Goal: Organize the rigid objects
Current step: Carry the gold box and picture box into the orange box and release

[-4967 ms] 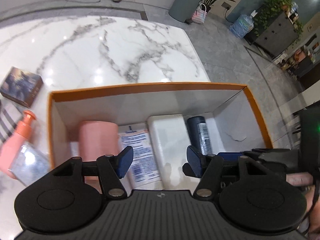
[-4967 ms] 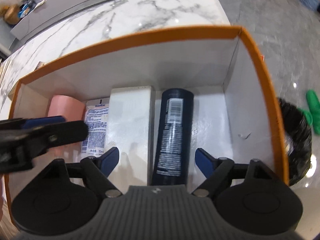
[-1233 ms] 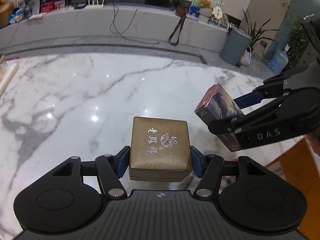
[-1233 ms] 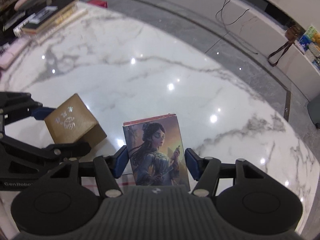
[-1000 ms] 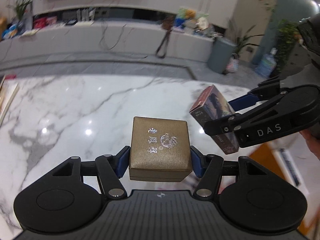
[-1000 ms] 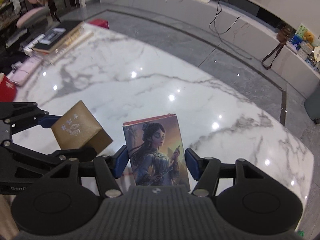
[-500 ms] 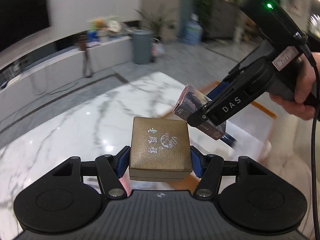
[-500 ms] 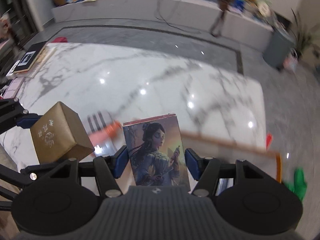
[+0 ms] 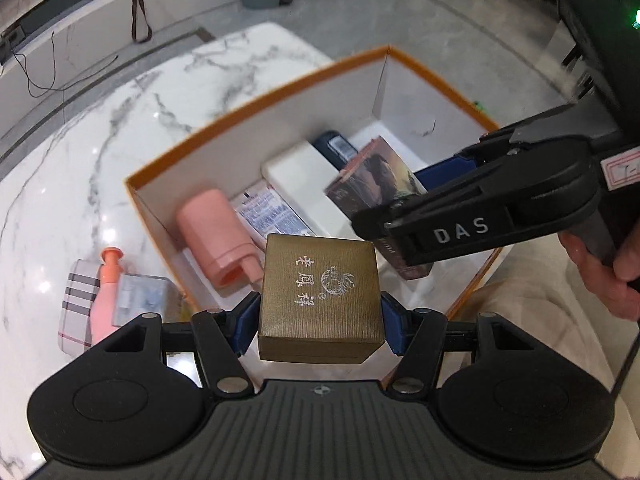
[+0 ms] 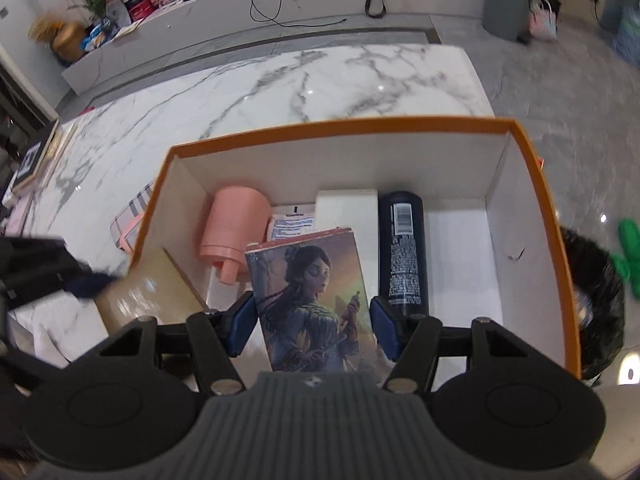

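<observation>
We hold the gold box (image 9: 320,296) clamped flat-sided in the left gripper (image 9: 320,320), the picture box (image 10: 312,304) likewise in the right gripper (image 10: 312,326), both above the orange-rimmed box (image 10: 340,126). Stiff, probably light cardboard; side grips suit.

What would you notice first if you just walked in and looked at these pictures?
Probably the two boxes held in the air: the left gripper clamps a gold box with silver writing, and the right gripper clamps a picture box showing a painted lady. Both hang over an orange-rimmed carton on the marble table, where a pink bottle and a dark bottle lie.
</observation>
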`<action>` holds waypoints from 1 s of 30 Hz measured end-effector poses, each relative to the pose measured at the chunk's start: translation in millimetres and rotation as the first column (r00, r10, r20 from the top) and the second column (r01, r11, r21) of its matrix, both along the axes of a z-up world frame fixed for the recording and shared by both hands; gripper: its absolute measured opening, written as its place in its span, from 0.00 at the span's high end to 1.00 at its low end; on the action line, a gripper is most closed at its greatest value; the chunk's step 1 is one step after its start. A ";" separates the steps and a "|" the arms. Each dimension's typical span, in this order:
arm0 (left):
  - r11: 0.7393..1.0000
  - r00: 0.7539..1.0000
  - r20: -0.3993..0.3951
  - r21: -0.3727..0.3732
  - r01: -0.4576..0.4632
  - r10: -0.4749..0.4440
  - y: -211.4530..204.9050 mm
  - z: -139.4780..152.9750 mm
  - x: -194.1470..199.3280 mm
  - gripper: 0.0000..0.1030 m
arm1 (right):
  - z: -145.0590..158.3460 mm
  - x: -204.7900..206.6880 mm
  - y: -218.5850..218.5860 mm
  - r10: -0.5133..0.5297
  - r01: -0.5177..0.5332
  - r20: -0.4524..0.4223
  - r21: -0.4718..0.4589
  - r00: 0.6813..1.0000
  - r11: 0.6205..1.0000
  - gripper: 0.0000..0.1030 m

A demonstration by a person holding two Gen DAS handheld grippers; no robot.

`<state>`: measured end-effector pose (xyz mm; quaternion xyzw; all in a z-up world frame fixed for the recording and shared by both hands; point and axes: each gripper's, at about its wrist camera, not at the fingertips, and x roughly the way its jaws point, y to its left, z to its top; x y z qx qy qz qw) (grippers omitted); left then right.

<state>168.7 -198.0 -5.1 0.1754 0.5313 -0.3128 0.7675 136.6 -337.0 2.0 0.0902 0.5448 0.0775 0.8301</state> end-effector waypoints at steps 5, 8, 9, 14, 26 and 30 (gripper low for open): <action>0.991 0.994 0.002 0.085 0.107 -0.107 -16.6 -14.8 0.1 0.31 | -14.7 4.8 -6.0 0.002 -0.001 -0.031 0.046 1.000 0.999 0.41; 0.968 0.977 -0.004 0.133 0.211 -0.212 -21.3 -23.3 1.2 0.31 | -23.3 6.1 -9.3 0.009 -0.005 -0.054 0.078 0.998 0.997 0.41; 0.956 0.969 0.004 0.162 0.243 -0.246 -21.6 -25.9 1.0 0.31 | -26.4 6.1 -9.5 0.012 -0.006 -0.067 0.087 0.998 0.996 0.41; 0.901 0.931 -0.036 0.240 0.362 -0.364 -21.7 -35.6 6.0 0.31 | -39.8 6.8 -5.6 0.025 -0.008 -0.116 0.142 0.993 0.990 0.41; 0.895 0.918 -0.061 0.209 0.395 -0.391 -14.9 -36.6 5.0 0.30 | -47.8 10.1 7.2 0.047 -0.027 -0.144 0.138 0.988 0.990 0.41; 0.920 0.932 -0.010 0.155 0.359 -0.362 -3.9 -24.6 3.4 0.30 | -47.1 10.4 4.4 0.029 -0.012 -0.147 0.114 0.989 0.993 0.41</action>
